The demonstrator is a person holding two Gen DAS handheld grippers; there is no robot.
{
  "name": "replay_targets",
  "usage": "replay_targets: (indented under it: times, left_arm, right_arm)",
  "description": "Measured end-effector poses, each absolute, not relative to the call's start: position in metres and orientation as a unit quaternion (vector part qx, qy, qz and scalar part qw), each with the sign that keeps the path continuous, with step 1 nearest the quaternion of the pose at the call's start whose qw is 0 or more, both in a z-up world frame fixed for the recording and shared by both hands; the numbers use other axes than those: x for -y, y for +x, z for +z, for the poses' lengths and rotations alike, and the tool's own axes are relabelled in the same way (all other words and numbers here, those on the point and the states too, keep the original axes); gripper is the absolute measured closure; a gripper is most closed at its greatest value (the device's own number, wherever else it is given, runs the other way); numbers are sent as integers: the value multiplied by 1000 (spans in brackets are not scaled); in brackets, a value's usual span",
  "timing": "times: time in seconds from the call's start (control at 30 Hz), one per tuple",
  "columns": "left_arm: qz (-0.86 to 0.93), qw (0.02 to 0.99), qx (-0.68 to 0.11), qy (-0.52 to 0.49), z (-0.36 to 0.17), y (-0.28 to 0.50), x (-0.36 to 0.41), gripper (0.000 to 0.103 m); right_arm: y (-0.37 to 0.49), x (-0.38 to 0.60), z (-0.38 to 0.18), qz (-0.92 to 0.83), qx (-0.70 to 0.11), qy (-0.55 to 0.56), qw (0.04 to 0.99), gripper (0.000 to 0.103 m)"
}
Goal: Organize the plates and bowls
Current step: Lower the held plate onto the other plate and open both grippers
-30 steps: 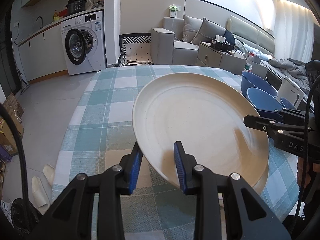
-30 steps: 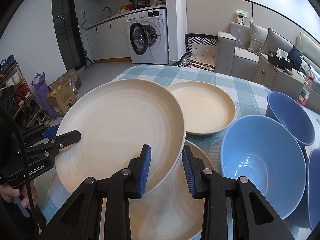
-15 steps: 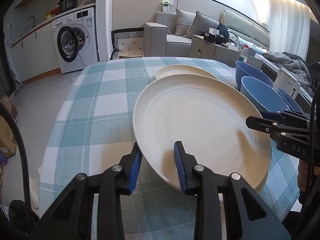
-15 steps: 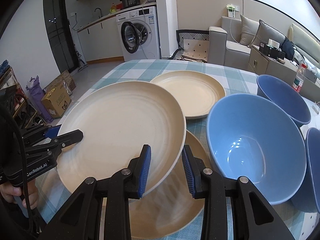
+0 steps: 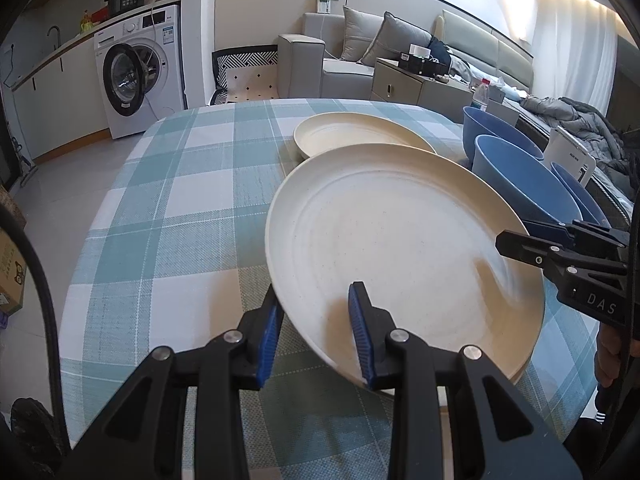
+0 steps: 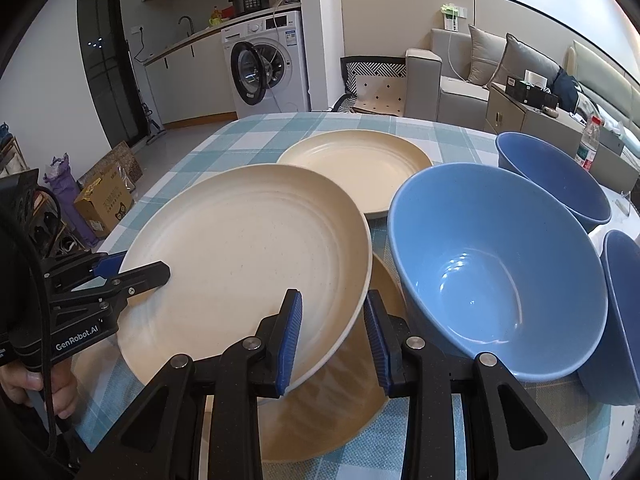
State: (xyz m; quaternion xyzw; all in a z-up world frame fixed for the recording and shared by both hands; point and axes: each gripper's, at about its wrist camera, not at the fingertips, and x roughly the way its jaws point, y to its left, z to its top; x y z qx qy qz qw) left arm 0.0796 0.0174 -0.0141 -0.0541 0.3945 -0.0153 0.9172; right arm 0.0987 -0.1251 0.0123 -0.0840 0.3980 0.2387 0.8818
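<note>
A large cream plate (image 5: 400, 240) hangs tilted just above the checked tablecloth, held from two sides. My left gripper (image 5: 316, 320) is shut on its near rim, and my right gripper (image 6: 332, 336) is shut on the opposite rim. Each gripper shows in the other's view: the right gripper (image 5: 520, 236) and the left gripper (image 6: 140, 266). In the right wrist view the held plate (image 6: 248, 248) sits over a second cream plate (image 6: 328, 412) lying on the table. A third cream plate (image 6: 352, 164) lies farther back.
Three blue bowls (image 6: 496, 272) (image 6: 556, 176) (image 6: 624, 300) stand close to the right of the plates. The tablecloth (image 5: 168, 208) is bare on the left. A washing machine (image 5: 136, 76), a sofa and a cabinet stand beyond the table.
Both grippers have sunk toward the table with the plate between them. The far plate and the bowls now show more fully.
</note>
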Motion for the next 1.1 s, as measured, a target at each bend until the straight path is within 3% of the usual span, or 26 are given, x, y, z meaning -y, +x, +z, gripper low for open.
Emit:
replay_targets:
  times: [1.1]
  left_arm:
    - [-19,910,-414,-9,-29,84,10,69]
  right_arm:
    - [81,139,-6,201,-408,-105,885,69]
